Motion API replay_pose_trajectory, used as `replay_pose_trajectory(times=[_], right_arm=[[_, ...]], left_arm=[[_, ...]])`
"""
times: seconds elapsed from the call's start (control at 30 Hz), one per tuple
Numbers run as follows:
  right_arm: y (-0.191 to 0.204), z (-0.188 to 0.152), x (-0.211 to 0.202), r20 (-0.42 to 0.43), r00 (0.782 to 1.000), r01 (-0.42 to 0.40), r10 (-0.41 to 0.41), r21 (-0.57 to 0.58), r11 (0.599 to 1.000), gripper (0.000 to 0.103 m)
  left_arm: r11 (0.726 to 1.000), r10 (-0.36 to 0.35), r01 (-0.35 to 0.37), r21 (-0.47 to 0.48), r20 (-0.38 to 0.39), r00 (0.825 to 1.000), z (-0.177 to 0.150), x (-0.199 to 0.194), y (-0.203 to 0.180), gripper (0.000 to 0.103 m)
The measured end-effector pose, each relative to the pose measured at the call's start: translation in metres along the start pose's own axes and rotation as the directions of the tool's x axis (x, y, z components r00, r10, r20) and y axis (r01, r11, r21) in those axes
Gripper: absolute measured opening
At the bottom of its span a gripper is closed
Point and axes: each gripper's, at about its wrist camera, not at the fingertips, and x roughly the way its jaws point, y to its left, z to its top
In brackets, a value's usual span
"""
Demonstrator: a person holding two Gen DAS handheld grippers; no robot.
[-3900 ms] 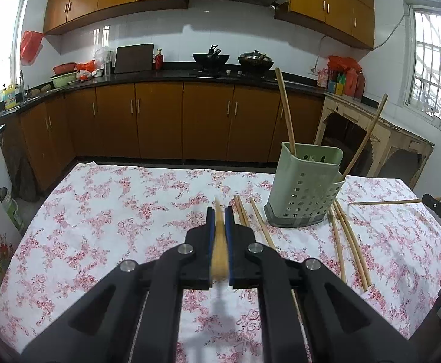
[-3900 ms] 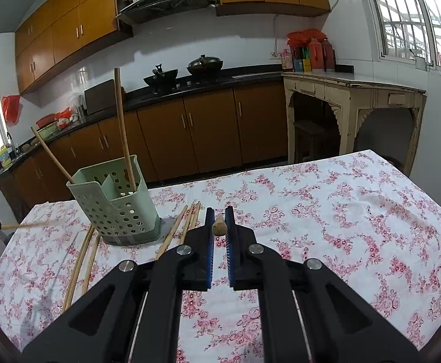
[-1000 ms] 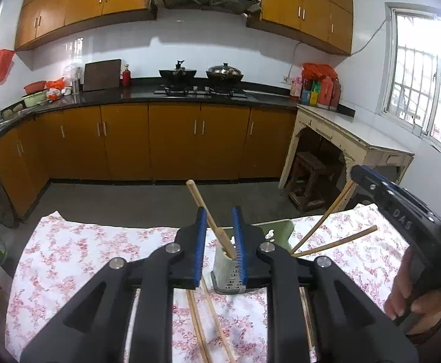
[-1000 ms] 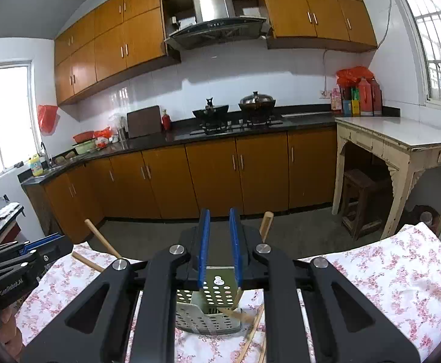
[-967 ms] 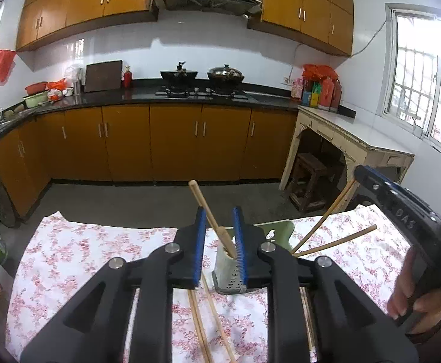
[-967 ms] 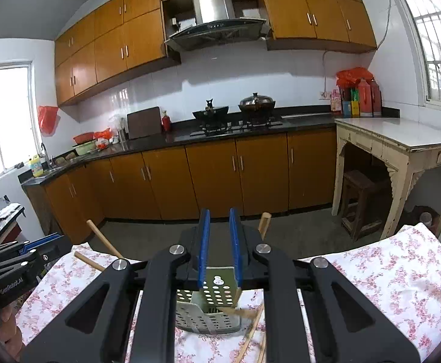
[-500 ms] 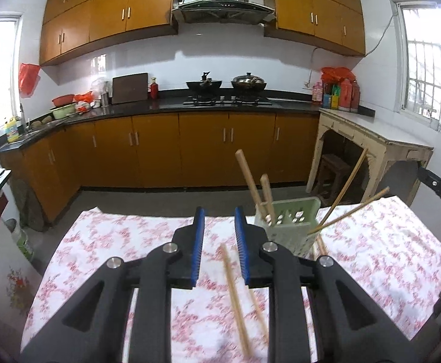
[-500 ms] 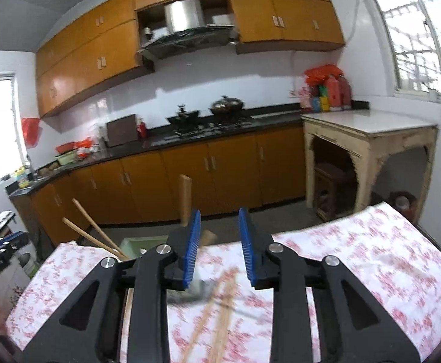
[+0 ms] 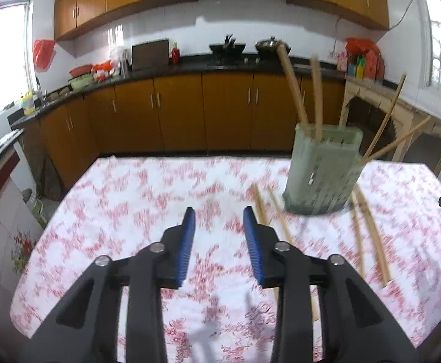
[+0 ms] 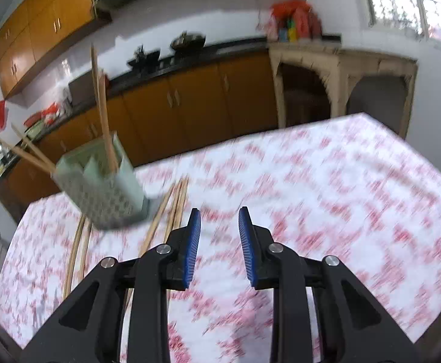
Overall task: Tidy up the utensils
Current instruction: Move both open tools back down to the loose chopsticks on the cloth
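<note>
both tools were empty & over the floral tablecloth (image 9: 147, 187), heading for the next pick-up. left gripper (image 9: 218, 236): jaws apart, nothing between the blue pads, and they'd just been opening wider. right gripper (image 10: 218, 239): jaws also apart w/ a clear gap, no chopstick in it; they'd opened a bit a moment back. the green perforated holder (image 9: 323, 169) stood upright on the cloth w/ four chopsticks (image 9: 293, 87) already in it, two near-upright, two leaning out over the far side. loose chopsticks were left flat on the cloth: a pair just beside the holder on the left gripper's side (image 9: 262, 208), another pair past it (image 9: 368, 227); in the right wrist view a bundle of about three (image 10: 175, 202) lay just left of that gripper's tips & two more (image 10: 78, 245) further left, past the holder. both views were motion-blurred so exact count is unsure. to do this step well, imo: each tool takes the sticks nearest it, lines the jaws across one stick (not along it), comes down till the pads straddle it, closes near the thick end so it won't pivot. take one from the bundle at a time, else neighbours roll. keep clear of the holder's base; a nudge could tip it w/ those leaning sticks.
</note>
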Motion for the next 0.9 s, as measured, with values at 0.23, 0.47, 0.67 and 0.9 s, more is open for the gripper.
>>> replay_pose_trajectory(times=[0.23,0.47,0.67,0.9], right_arm=[[0.024,-0.036,0.034,-0.135,0.988,-0.071,0.068,-0.015,0.997,0.027],[0.038,-0.052,0.053,-0.210,0.973,-0.108,0.099,-0.031,0.994,0.027],[0.052,-0.062,0.064,-0.231,0.972,-0.081,0.054,-0.108,0.991,0.027],[0.060,-0.069,0.074,-0.232,0.973,-0.046,0.004,-0.177,0.983,0.022]], left_arm=[[1.000,0.014,-0.015,-0.011,-0.101,0.995,-0.033,0.037,0.002,0.041],[1.000,0.017,-0.018,-0.006,-0.145,0.989,-0.053,0.053,0.001,0.041],[1.000,-0.002,0.001,-0.005,-0.158,0.987,-0.062,0.057,-0.005,0.041],[1.000,-0.031,0.030,-0.007,-0.170,0.985,-0.067,0.060,-0.013,0.041]])
